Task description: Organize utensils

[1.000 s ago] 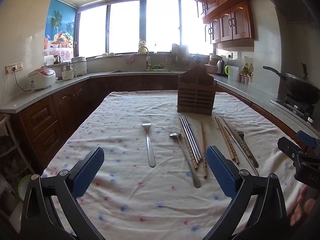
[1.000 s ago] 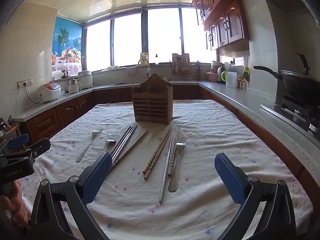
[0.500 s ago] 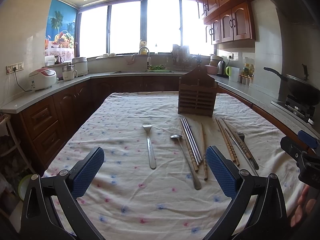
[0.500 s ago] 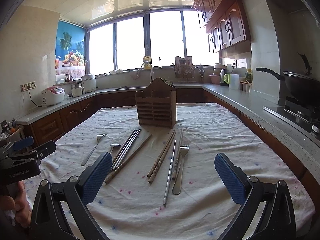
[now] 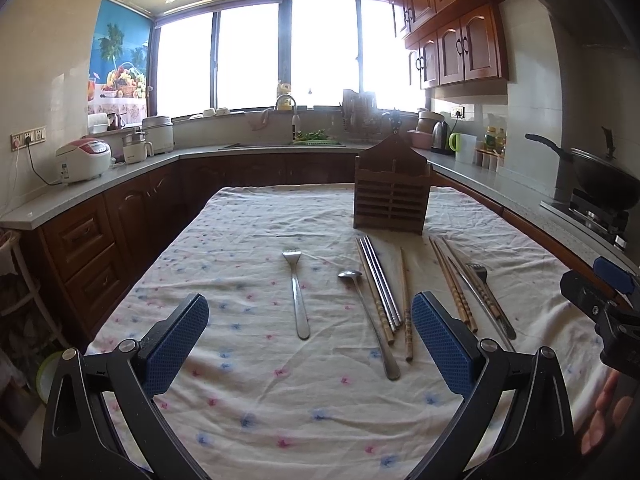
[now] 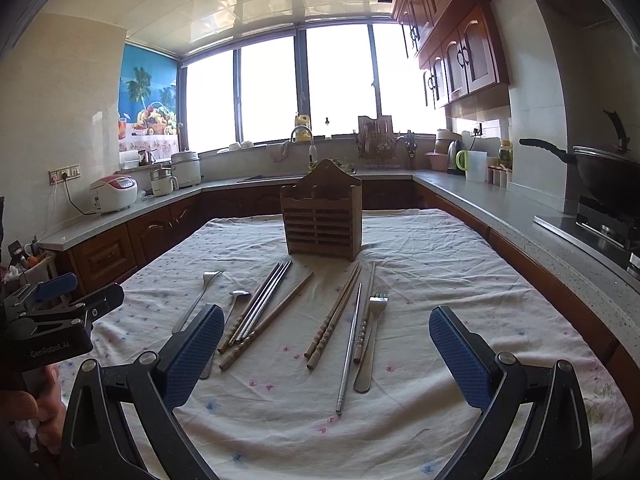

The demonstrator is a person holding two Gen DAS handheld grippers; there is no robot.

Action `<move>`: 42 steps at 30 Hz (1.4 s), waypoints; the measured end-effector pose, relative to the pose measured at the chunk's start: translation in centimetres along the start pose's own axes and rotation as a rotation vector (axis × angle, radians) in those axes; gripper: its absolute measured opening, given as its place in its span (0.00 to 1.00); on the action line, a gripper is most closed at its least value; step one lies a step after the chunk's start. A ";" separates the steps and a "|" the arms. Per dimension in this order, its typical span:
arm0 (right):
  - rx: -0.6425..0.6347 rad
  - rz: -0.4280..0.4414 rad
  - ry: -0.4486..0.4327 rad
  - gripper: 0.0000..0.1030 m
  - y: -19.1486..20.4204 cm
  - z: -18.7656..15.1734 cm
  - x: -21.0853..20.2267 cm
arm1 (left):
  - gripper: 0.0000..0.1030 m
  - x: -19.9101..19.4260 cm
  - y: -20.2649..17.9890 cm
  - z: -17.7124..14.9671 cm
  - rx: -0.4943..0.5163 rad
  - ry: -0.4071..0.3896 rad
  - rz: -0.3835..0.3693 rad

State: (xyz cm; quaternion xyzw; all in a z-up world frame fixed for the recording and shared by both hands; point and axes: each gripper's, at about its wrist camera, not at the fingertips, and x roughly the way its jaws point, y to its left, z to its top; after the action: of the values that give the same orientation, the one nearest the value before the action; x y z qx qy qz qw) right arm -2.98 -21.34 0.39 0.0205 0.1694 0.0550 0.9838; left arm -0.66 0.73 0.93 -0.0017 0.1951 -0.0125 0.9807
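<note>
Both your grippers hang above the near end of the cloth-covered table (image 5: 248, 400) with nothing in them: the left gripper (image 5: 310, 344) has its blue pads spread wide, and so does the right gripper (image 6: 326, 354). Every utensil lies flat on the cloth ahead of your fingers, and the wooden holder (image 6: 322, 216) stands upright beyond them, apparently with nothing in it.

Ahead of your left gripper, the lone fork (image 5: 296, 292) sits apart from the rest, so it is the safe pick. Toward its right finger the spoon (image 5: 370, 320) lies close against the bundle of chopsticks (image 5: 380, 280); closing there could drag a neighbour along or roll the sticks away.

Ahead of your right gripper, the metal chopstick (image 6: 350, 344), a wooden pair (image 6: 334, 316) and a second fork (image 6: 370, 340) lie just beside one another. They are thin and flat on soft fabric, so the pads may pinch a fold of cloth and pull the whole row askew.

Your two grippers are close side by side; reaching for the middle bundle with both risks a clash
</note>
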 end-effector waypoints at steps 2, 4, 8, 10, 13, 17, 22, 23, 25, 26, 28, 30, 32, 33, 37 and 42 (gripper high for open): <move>0.000 -0.001 0.001 1.00 0.0 0.0 0.0 | 1.00 0.0 0.0 0.0 0.001 0.000 0.001; 0.001 -0.001 0.001 1.00 0.0 0.0 0.0 | 1.00 0.0 0.0 0.0 -0.001 0.001 0.000; -0.001 0.004 0.001 1.00 0.0 0.0 0.0 | 1.00 0.1 0.0 -0.1 -0.002 0.002 -0.001; -0.002 0.006 0.002 1.00 0.1 0.0 0.1 | 1.00 0.1 -0.1 -0.1 -0.001 0.004 -0.003; 0.000 0.009 0.000 1.00 0.1 0.0 0.0 | 1.00 0.2 -0.1 -0.1 0.002 0.007 -0.005; 0.004 0.011 0.000 1.00 0.0 0.0 0.0 | 1.00 0.4 -0.2 -0.1 0.002 0.011 -0.007; 0.010 0.017 0.004 1.00 -0.1 0.1 0.1 | 1.00 0.6 -0.1 0.1 -0.007 0.022 -0.021; 0.012 0.019 0.007 1.00 -0.2 0.2 0.2 | 1.00 0.7 -0.1 0.2 -0.011 0.026 -0.025; 0.017 0.026 0.017 1.00 -0.3 0.5 0.5 | 1.00 0.9 0.1 0.5 -0.023 0.034 -0.033; 0.022 0.028 0.021 1.00 -0.4 0.6 0.6 | 1.00 1.0 0.2 0.7 -0.029 0.039 -0.034; 0.032 0.038 0.028 1.00 -0.6 0.9 1.0 | 1.00 1.5 0.5 1.0 -0.044 0.052 -0.031; 0.037 0.043 0.035 1.00 -0.7 1.4 1.3 | 1.00 2.3 0.8 1.3 -0.060 0.075 -0.044; 0.041 0.045 0.041 1.00 -0.9 1.8 1.7 | 1.00 3.2 1.0 1.6 -0.072 0.102 -0.049; 0.045 0.048 0.046 1.00 -0.9 1.9 1.9 | 1.00 3.6 1.1 1.7 -0.077 0.114 -0.052; 0.067 0.052 0.077 1.00 -1.6 2.6 3.4 | 1.00 5.4 1.2 2.8 -0.087 0.155 -0.070; 0.104 0.056 0.117 0.97 -2.6 3.7 5.6 | 1.00 7.8 1.2 4.6 -0.085 0.191 -0.075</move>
State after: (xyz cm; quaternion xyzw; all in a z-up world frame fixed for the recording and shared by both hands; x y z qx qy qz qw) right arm 3.82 -23.34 1.86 0.0732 0.2284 0.0749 0.9679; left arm 8.35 1.70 2.14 -0.0492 0.2879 -0.0410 0.9555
